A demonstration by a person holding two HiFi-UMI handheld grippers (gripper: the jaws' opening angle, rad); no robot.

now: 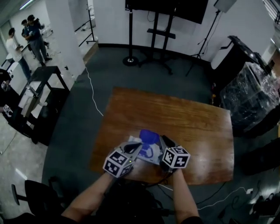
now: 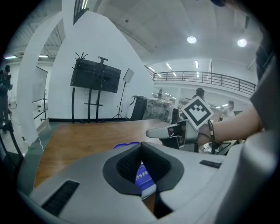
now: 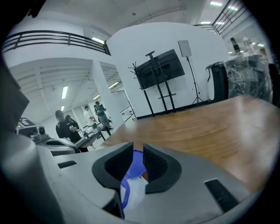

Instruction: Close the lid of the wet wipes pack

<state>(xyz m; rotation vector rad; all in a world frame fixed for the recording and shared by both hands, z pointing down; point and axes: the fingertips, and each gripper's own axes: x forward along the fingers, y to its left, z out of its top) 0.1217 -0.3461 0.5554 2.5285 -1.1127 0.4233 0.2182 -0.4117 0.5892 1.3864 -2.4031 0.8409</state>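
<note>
Nearest the lens, my left tool (image 1: pixel 138 146) is clenched: in its own view its pads meet at the tips, and the wet wipes pack (image 2: pixel 142 180) shows through the small gap beneath them. I cannot tell whether the tips press on it. My right tool (image 3: pixel 137 151) is released by only a narrow slit. The blue lid (image 3: pixel 134 165) stands raised just beyond that slit, face-on and not pinched.

I count one pack, one lid and two tools, each tool carrying one marker cube. The pack lies at the near edge of the tabletop (image 1: pixel 188 120), between the two tools, with its lid still up.

The tabletop is brown glossy wood, otherwise bare. Around it is grey carpet with a white cable (image 1: pixel 93 97) trailing across it, a dark screen on a stand (image 1: pixel 166 8) by the far white wall, and people (image 1: pixel 25 38) standing far off at the left
</note>
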